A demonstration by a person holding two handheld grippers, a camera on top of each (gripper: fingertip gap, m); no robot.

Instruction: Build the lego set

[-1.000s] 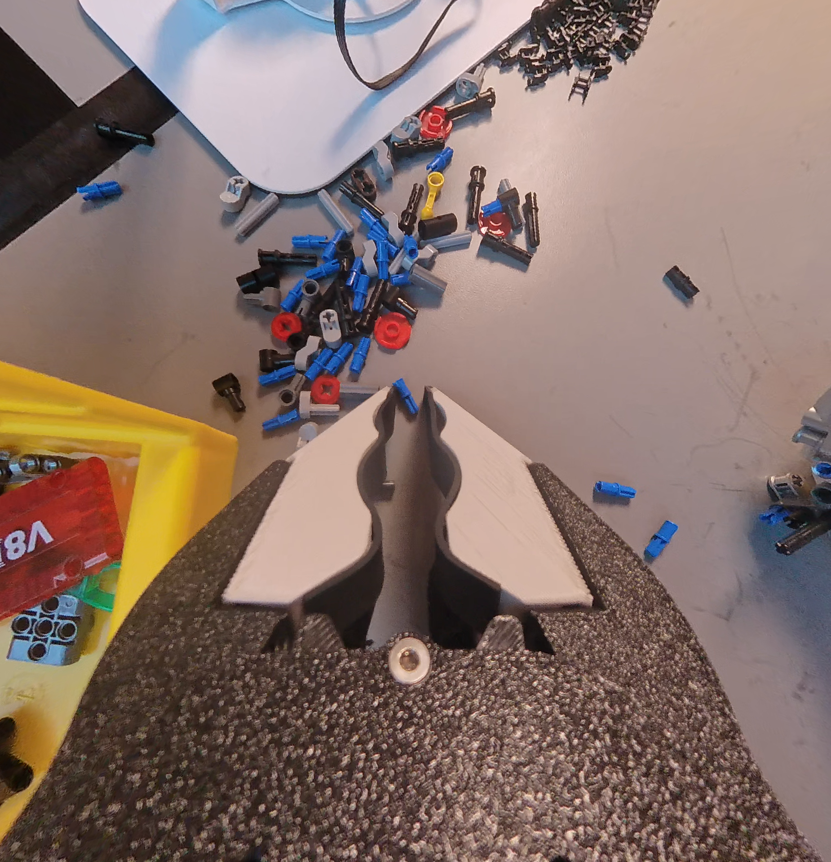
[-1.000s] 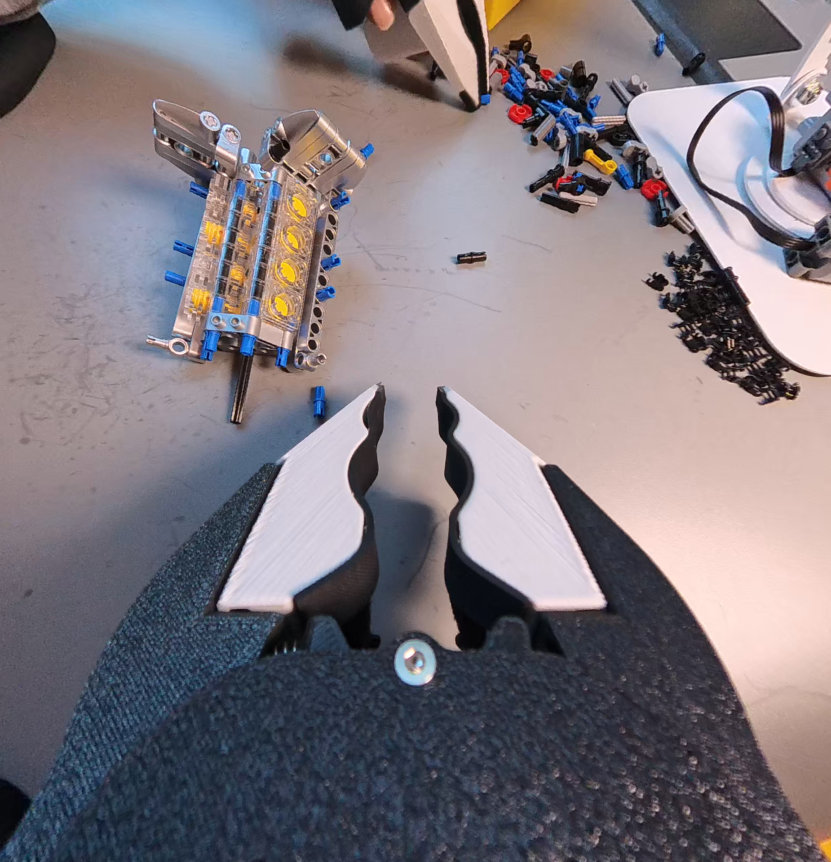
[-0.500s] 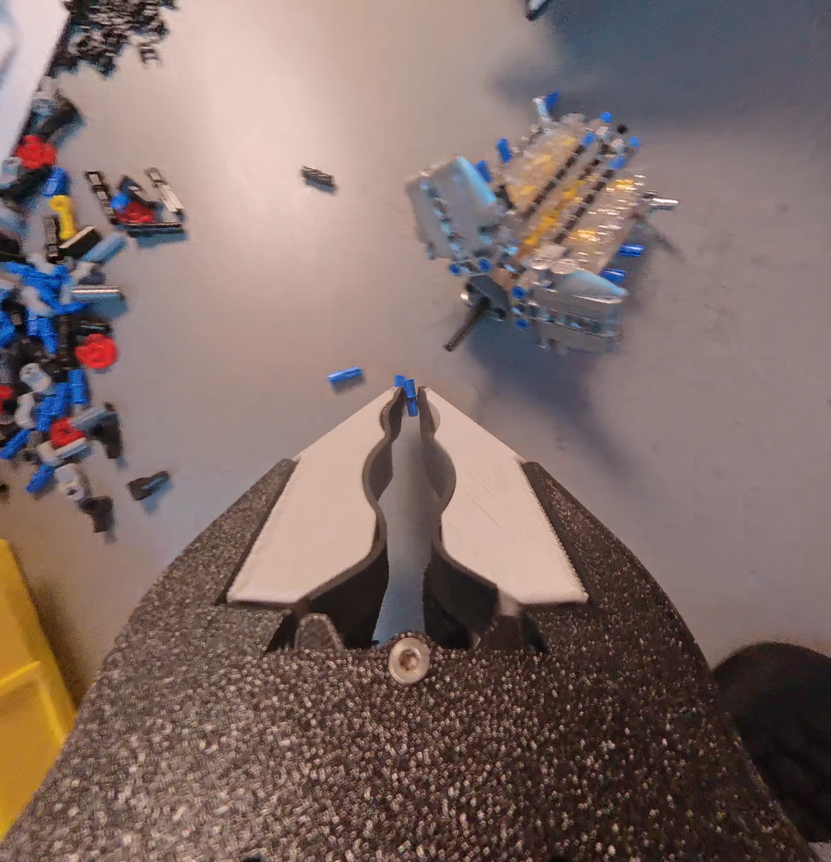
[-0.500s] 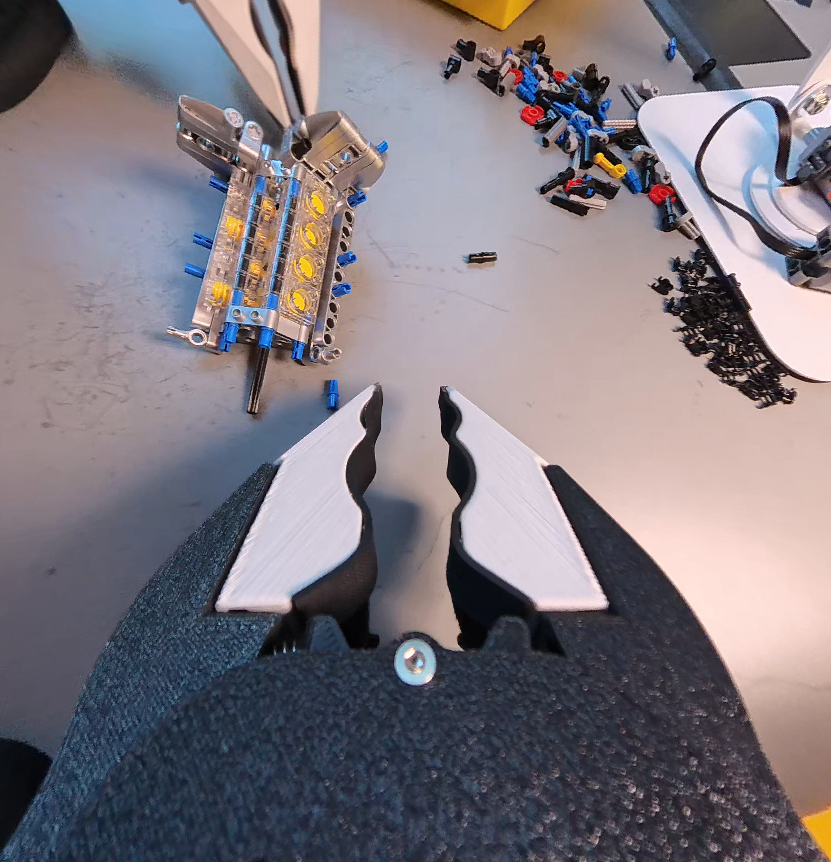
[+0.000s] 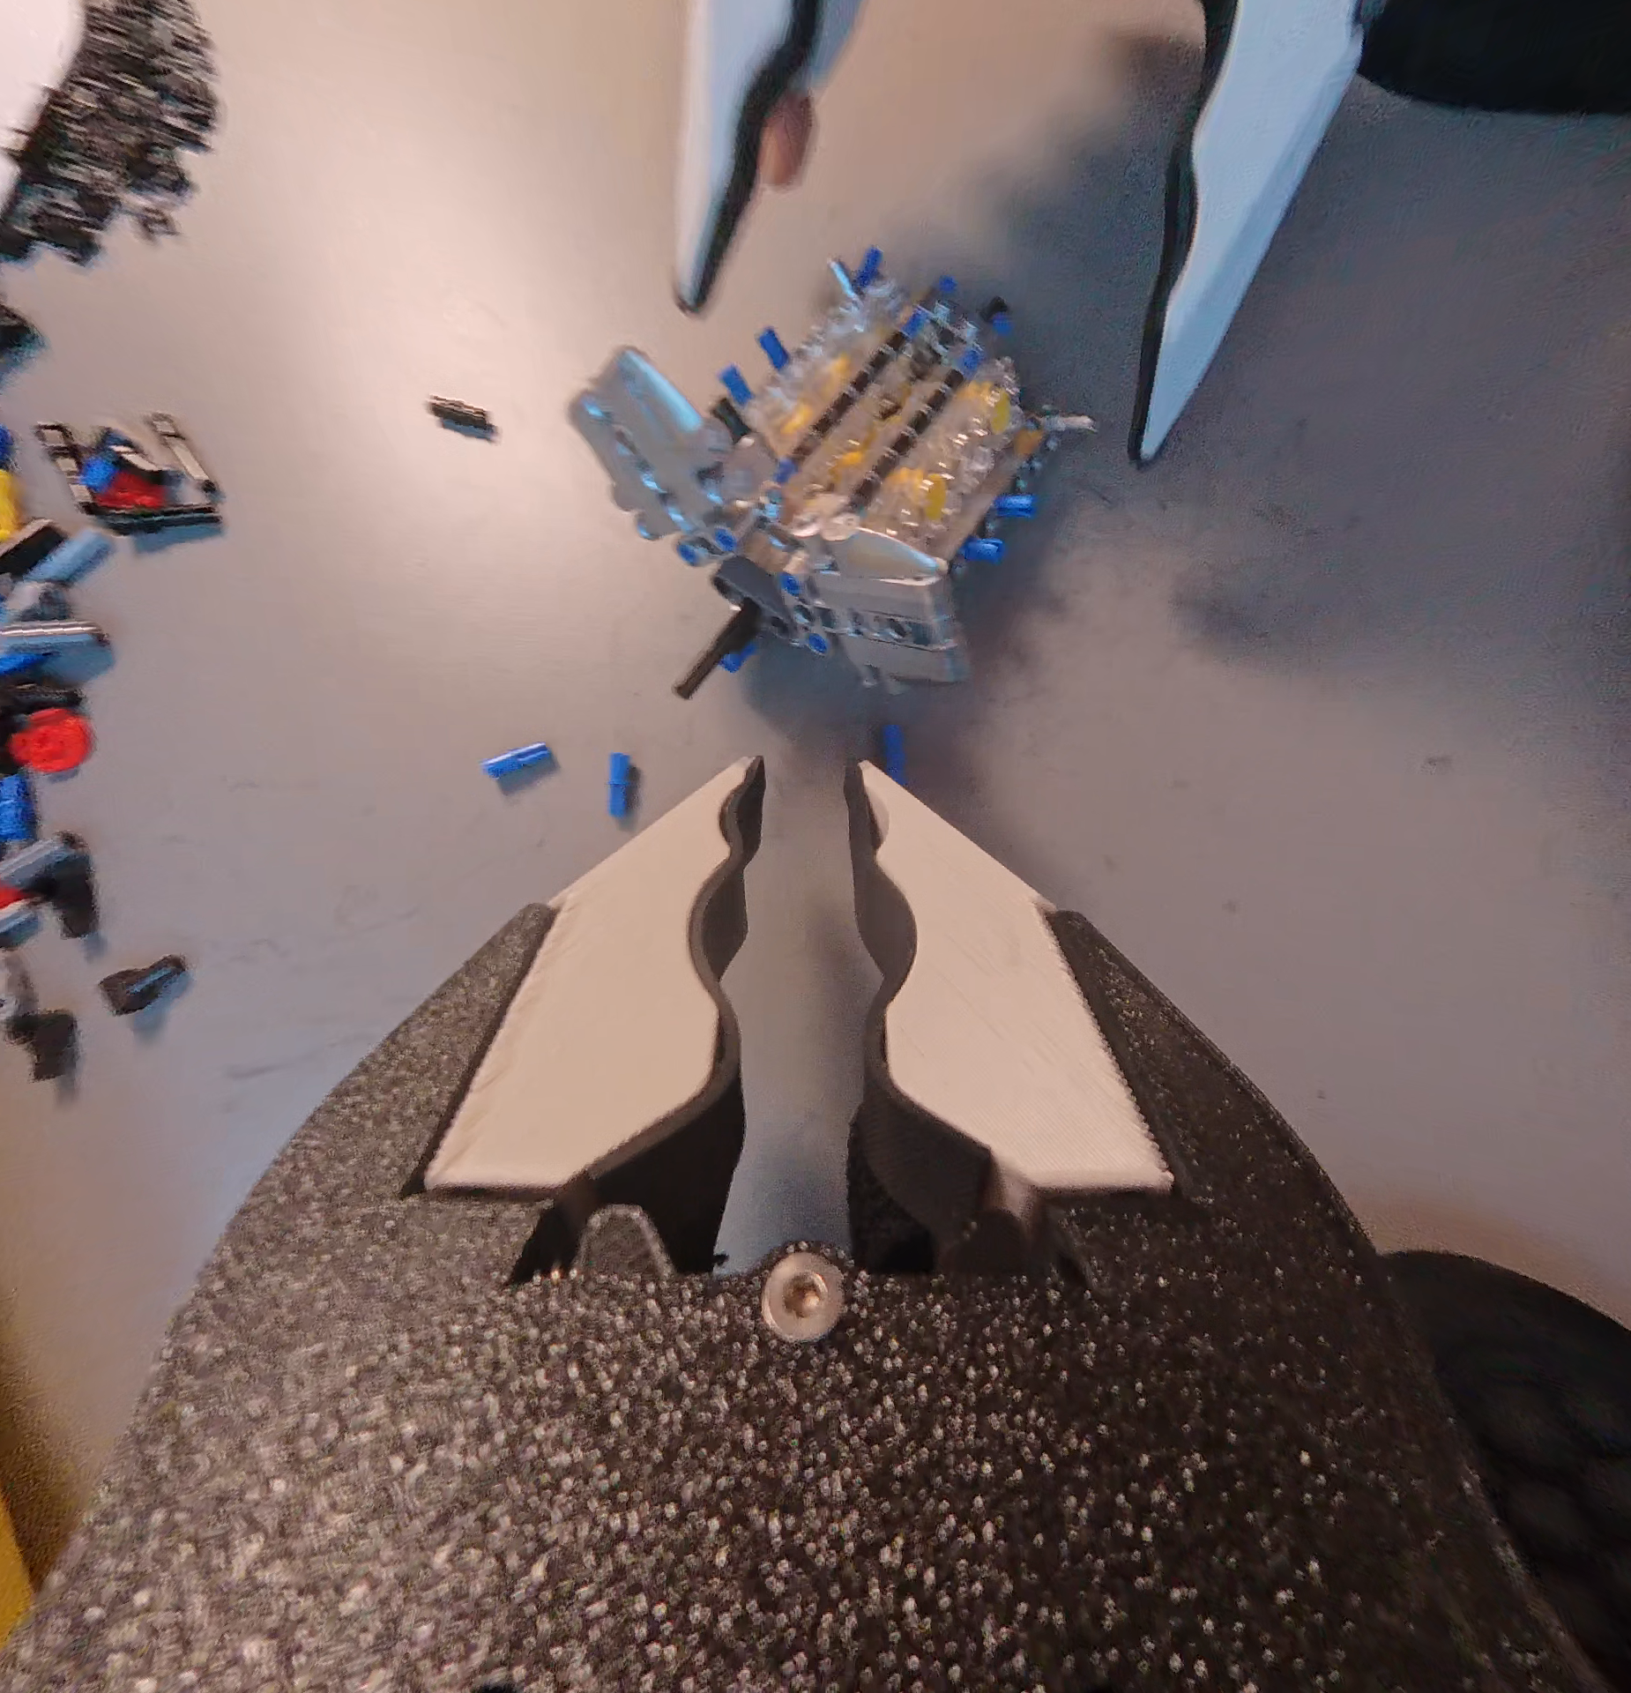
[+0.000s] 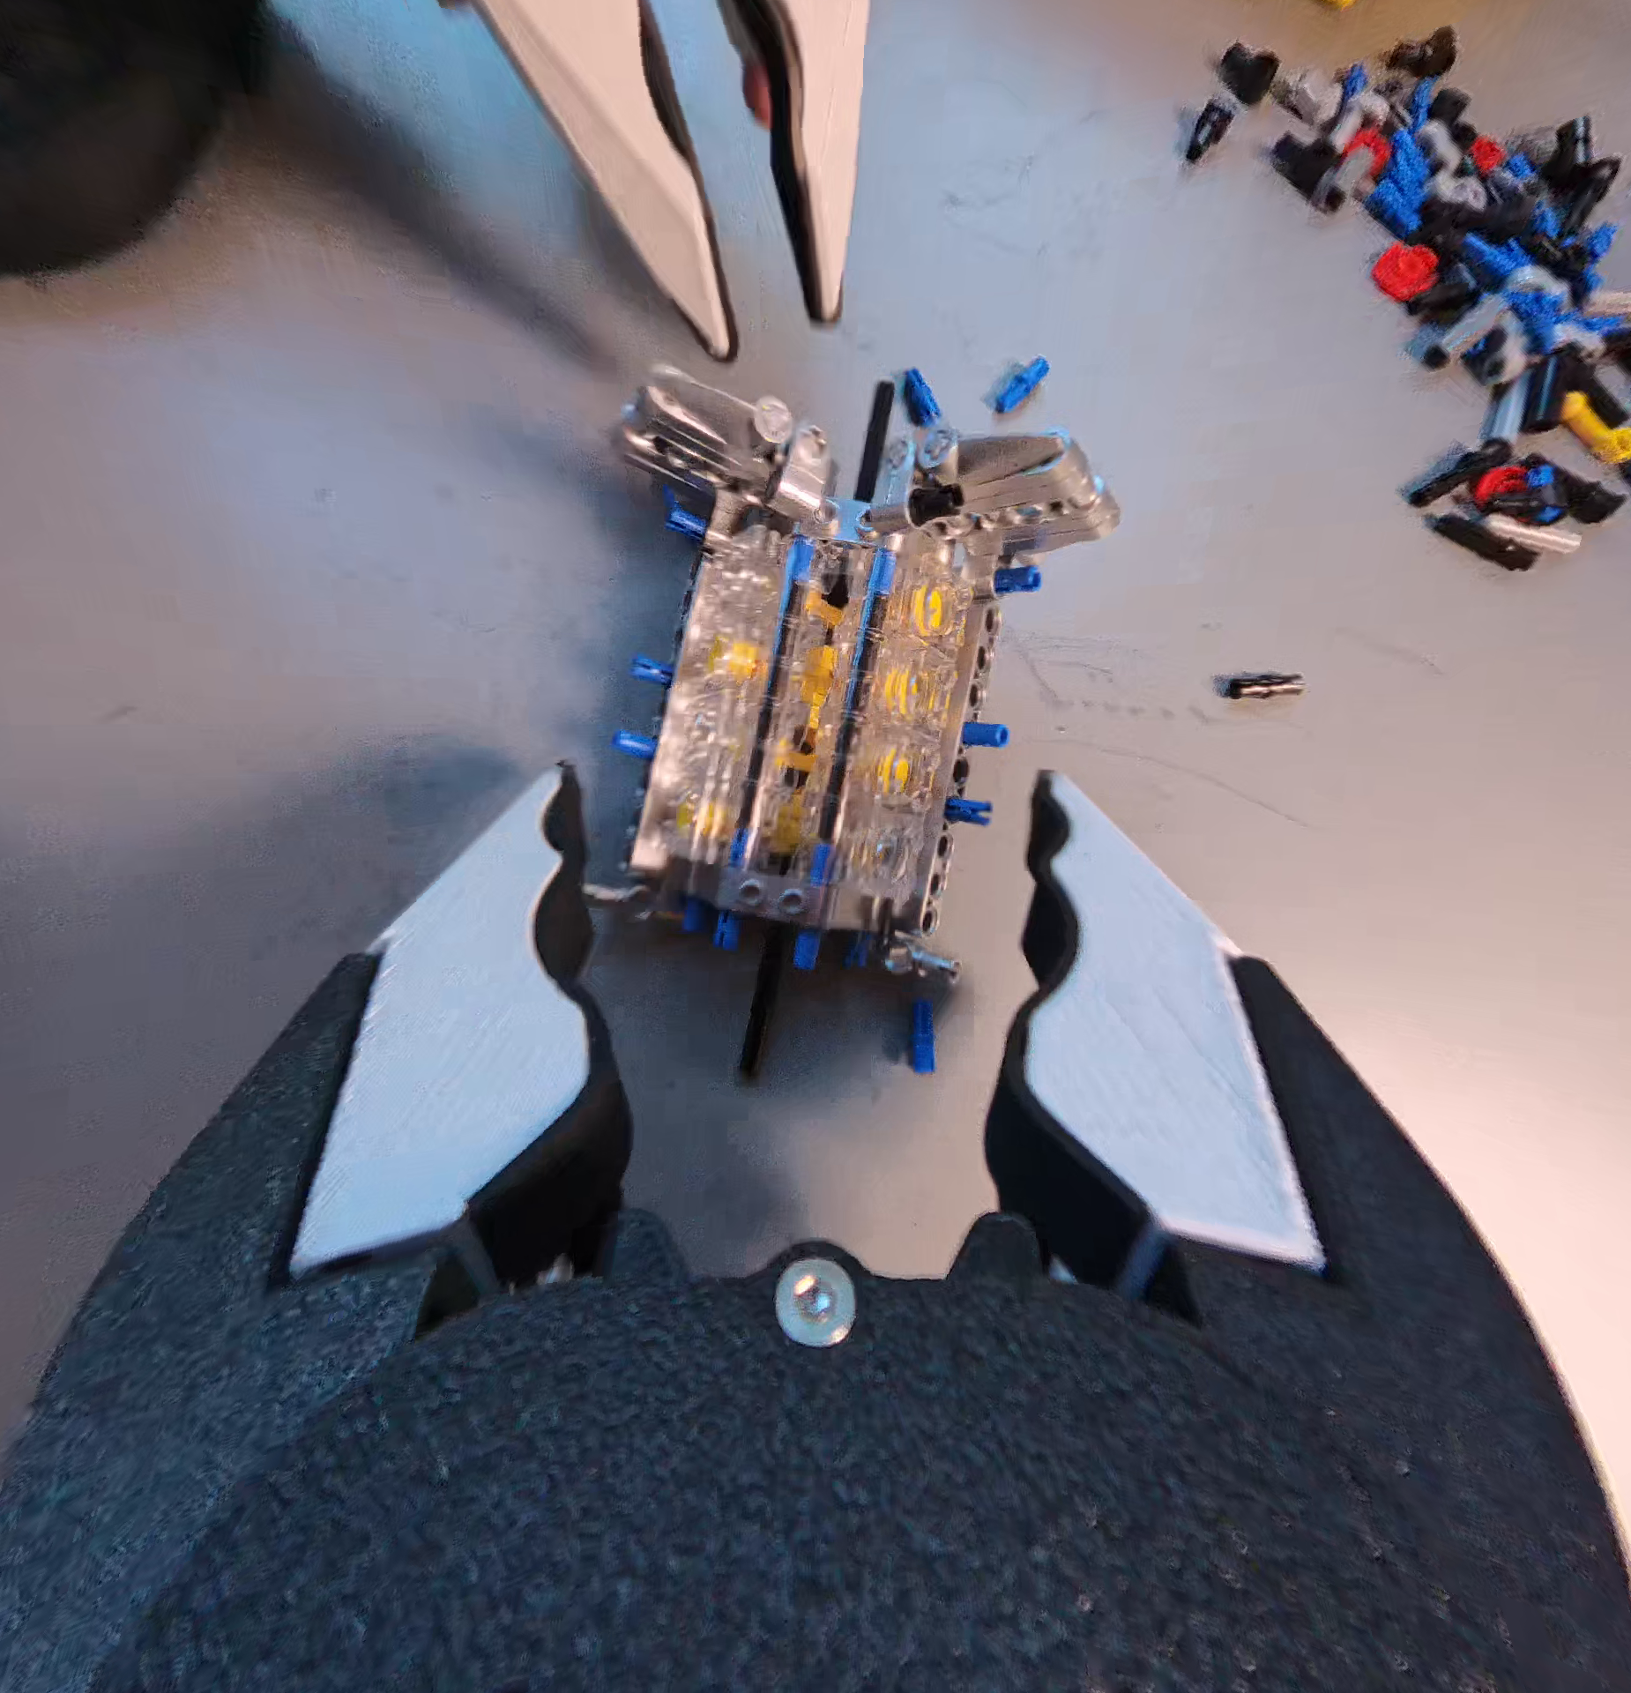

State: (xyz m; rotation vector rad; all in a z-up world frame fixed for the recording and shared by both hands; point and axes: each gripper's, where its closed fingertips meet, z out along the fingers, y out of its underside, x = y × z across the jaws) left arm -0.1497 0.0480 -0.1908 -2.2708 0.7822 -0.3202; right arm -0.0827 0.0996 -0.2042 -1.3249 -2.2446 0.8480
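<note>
The right tool (image 6: pixel 803 797) hangs low at the centre of its own view, its two white fingers spread wide and holding nothing. They flank the near end of a brick-built engine block (image 6: pixel 830 715), a clear-and-grey model with yellow pistons and blue pins, which sits on the grey table (image 6: pixel 244 550) at mid-frame. Neither finger touches it; a gap shows on both sides.

For a sound grip, the fingers would best stay level on both long sides and close on the solid grey frame, clear of the blue pins and the black axle (image 6: pixel 766 999) jutting from the near end.

The left tool (image 5: pixel 803 779) stands at the centre of its view, parted only narrowly and empty. A loose blue pin (image 5: pixel 892 747) lies just beyond its right tip, two more (image 5: pixel 517 760) lie to the upper left, and the model sits farther up the frame. A heap of small parts (image 6: pixel 1480 238) occupies the upper right of the right wrist view.
</note>
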